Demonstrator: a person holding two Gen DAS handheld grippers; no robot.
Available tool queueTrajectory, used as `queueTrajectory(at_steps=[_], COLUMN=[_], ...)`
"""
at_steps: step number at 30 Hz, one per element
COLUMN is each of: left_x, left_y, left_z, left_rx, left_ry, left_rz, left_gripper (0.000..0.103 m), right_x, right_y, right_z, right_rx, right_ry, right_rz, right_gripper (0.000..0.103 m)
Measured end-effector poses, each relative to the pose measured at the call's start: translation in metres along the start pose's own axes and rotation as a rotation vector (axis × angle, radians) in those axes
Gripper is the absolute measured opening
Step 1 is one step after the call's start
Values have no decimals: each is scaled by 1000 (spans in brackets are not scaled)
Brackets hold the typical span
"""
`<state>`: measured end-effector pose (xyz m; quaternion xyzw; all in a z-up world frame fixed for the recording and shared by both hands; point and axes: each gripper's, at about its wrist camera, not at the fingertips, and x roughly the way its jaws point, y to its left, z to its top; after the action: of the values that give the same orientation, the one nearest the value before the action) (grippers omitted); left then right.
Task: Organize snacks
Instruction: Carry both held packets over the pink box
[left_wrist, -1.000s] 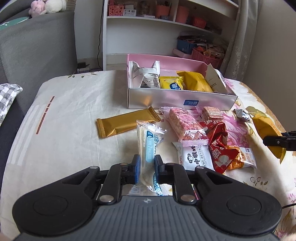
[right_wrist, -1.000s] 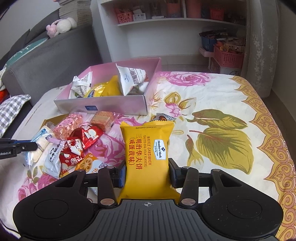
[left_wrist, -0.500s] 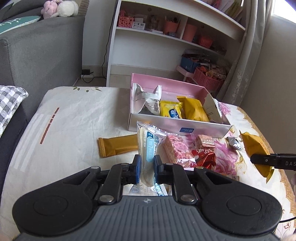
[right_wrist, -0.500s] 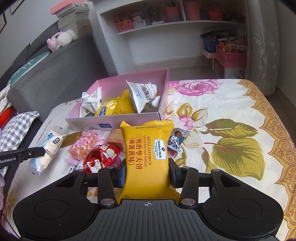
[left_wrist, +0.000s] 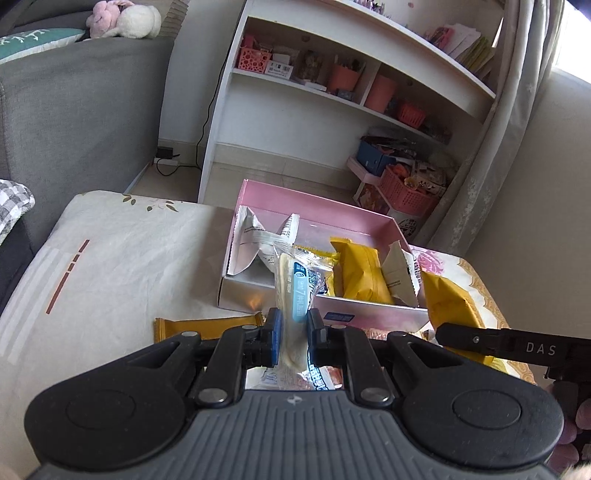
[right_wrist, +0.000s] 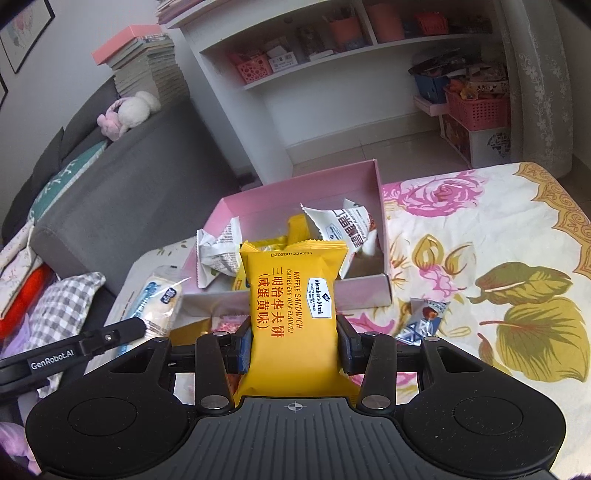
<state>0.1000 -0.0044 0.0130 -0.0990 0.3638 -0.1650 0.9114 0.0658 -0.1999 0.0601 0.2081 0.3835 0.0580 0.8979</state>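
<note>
Your left tongs (left_wrist: 291, 332) clamp a clear-wrapped pale cream snack bar (left_wrist: 293, 295). Your right tongs (right_wrist: 293, 347) clamp a yellow foil waffle packet (right_wrist: 293, 295). Both packets hang before the open pink cardboard box (right_wrist: 364, 291) at the counter's far edge.

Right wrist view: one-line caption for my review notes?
Right gripper holds a yellow waffle sandwich pack before the pink box.

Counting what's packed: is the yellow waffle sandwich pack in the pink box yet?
Not yet. The yellow waffle sandwich pack is clamped in the right gripper, short of the pink box.
</note>
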Motion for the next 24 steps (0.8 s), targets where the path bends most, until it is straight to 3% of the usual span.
queueTrajectory(at_steps=[16, 24], left_x=[64, 97], left_y=[-28, -29], left_z=[47, 63], left_rx=[-18, -26], left_ry=[1, -5], left_rz=[-37, -30], left_gripper=[13, 13], right_x=[46, 85], right_y=[12, 8], right_z=[75, 107], right_rx=[24, 23], right_ry=[-45, -10], right_rz=[51, 13], right_gripper=[43, 43])
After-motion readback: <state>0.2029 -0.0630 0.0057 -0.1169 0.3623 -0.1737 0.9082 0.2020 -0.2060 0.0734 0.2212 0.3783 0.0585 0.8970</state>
